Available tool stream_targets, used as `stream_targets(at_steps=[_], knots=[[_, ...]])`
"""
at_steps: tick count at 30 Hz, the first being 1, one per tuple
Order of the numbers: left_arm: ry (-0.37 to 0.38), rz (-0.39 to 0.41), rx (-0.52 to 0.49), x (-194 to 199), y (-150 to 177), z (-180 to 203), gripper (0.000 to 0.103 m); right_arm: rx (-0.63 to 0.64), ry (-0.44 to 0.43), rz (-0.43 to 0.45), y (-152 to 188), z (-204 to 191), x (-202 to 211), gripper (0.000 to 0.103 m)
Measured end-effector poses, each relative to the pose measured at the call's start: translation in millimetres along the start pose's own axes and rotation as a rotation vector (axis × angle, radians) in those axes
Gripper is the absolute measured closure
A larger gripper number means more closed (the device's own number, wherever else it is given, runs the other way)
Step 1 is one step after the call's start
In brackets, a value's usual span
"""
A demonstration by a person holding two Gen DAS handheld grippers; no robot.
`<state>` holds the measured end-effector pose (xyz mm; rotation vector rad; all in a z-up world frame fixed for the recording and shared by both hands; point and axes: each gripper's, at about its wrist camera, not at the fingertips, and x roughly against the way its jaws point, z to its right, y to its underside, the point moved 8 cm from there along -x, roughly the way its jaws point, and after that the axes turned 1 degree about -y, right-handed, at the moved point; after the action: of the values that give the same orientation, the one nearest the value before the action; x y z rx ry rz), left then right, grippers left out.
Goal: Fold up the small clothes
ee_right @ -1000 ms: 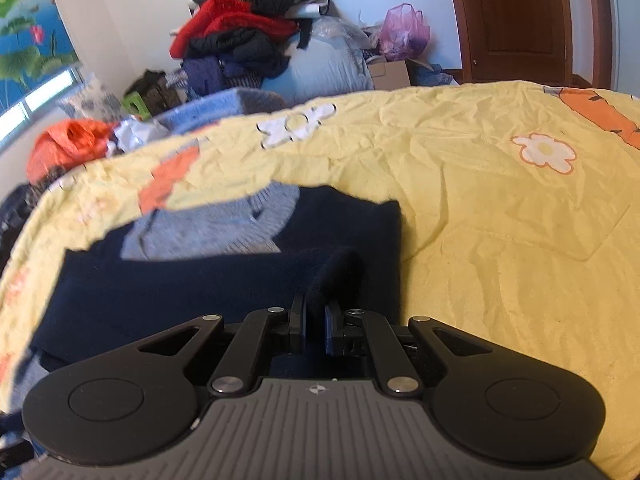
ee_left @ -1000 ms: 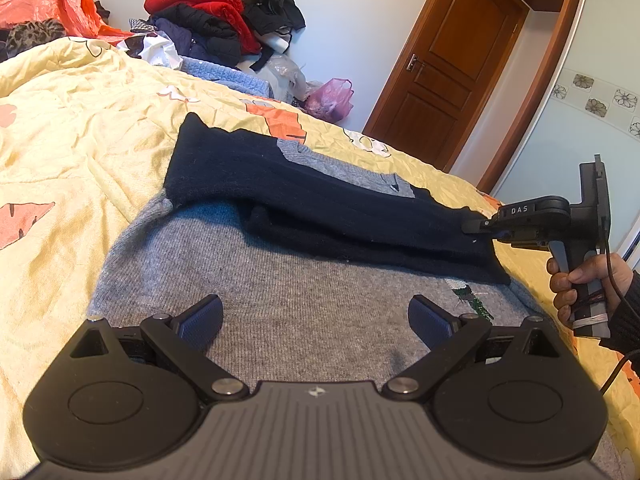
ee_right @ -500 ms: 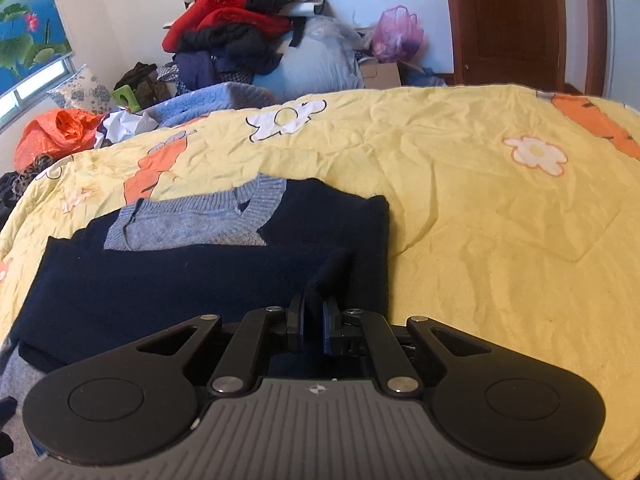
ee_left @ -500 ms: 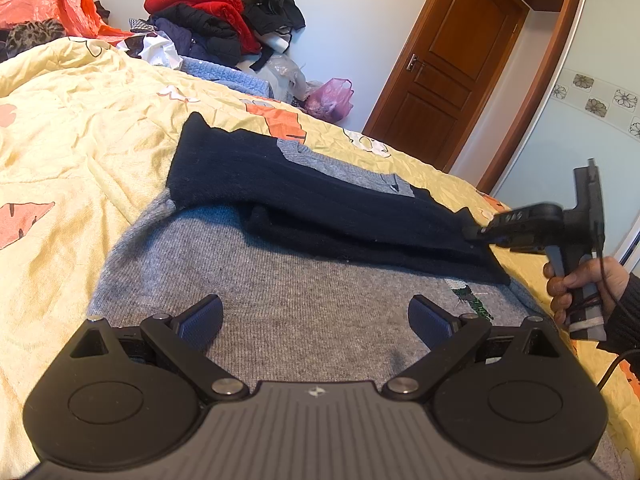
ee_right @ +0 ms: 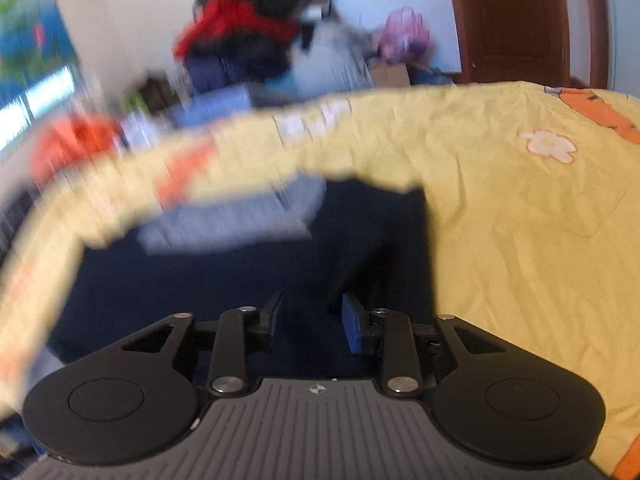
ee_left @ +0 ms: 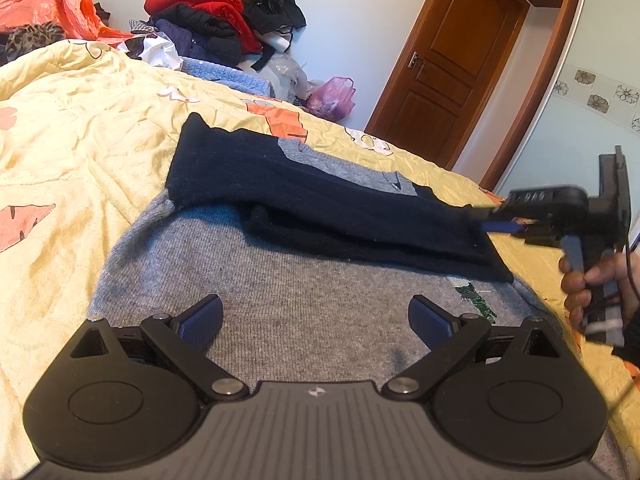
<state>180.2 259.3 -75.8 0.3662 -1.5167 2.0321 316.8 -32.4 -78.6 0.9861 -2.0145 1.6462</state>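
At frame centre, the grey-and-navy knitted sweater [ee_left: 304, 240] is lying on the yellow quilt [ee_left: 72, 152]; left gripper [ee_left: 316, 320] fingers are gaping wide, empty, while right gripper [ee_right: 310, 320] fingers are standing parted, gripping nothing.

Grey and navy sweater [ee_left: 280, 308], yellow quilt [ee_left: 80, 152] with orange, possibly carrot, prints

left gripper [ee_left: 314, 320] splayed wide, right gripper [ee_right: 312, 316] — parted

Each tool is matte black: a ribbed grey-black housing with a small cross mark, two round discs beside it, silver screws on the linkage arms and blue textured pads [ee_left: 200, 320], while the right tool [ee_left: 496, 222] has a pistol handle, a thin cable and a dark sleeve [ee_left: 632, 340] below it.
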Motion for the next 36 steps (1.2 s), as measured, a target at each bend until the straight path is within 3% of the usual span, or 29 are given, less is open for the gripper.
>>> stream_targets(at_steps=[4, 10, 12, 13, 17, 19, 23, 26, 28, 31, 34, 36], knots=[[-0.008, -0.004, -0.012, -0.7, 0.3, 0.9, 0.003, -0.069, 0.011, 0.039, -0.9, 5.9, 15.6, 0.063], [-0.021, -0.009, -0.027, -2.3, 0.7, 2.9, 0.003, 0.119, 0.007, 0.044, 34.9, -32.1, 43.2, 0.058], [-0.024, -0.01, -0.03, -2.8, 0.9, 3.2, 0.003, 0.163, 0.052, 0.002, 51.1, -33.1, 34.4, 0.053], [-0.026, -0.011, -0.032, -2.9, 1.0, 3.3, 0.002, 0.195, 0.066, 0.037, 54.1, -33.1, 35.2, 0.053], [-0.046, -0.018, -0.055, -4.3, 1.8, 6.3, 0.002, 0.13, 0.091, 0.03, 57.9, -34.5, 45.6, 0.049], [-0.058, -0.022, -0.069, -5.4, 2.2, 7.9, 0.002, 0.17, 0.08, 0.038, 67.2, -45.7, 52.2, 0.051], [-0.104, -0.051, -0.134, -10.8, 4.9, 14.8, 0.0, 0.191, 0.111, 0.059, 82.8, -43.8, 51.5, 0.033], [-0.173, -0.088, -0.23, -17.8, 9.3, 24.3, 0.0, 0.107, 0.102, 0.058, 84.1, -43.2, 66.0, 0.033], [-0.203, -0.105, -0.272, -20.9, 11.3, 27.1, 0.0, 0.122, 0.081, 0.055, 94.3, -46.8, 71.0, 0.028], [-0.215, -0.107, -0.281, -21.9, 12.1, 27.2, 0.0, 0.193, 0.126, 0.059, 108.6, -49.4, 75.2, 0.024], [-0.22, -0.108, -0.285, -21.8, 12.2, 26.9, 0.0, 0.141, 0.093, 0.057, 114.2, -50.7, 88.2, 0.022], [-0.226, -0.108, -0.287, -22.0, 12.7, 27.2, 0.0, 0.153, 0.107, 0.057, 123.9, -49.1, 89.9, 0.014]])
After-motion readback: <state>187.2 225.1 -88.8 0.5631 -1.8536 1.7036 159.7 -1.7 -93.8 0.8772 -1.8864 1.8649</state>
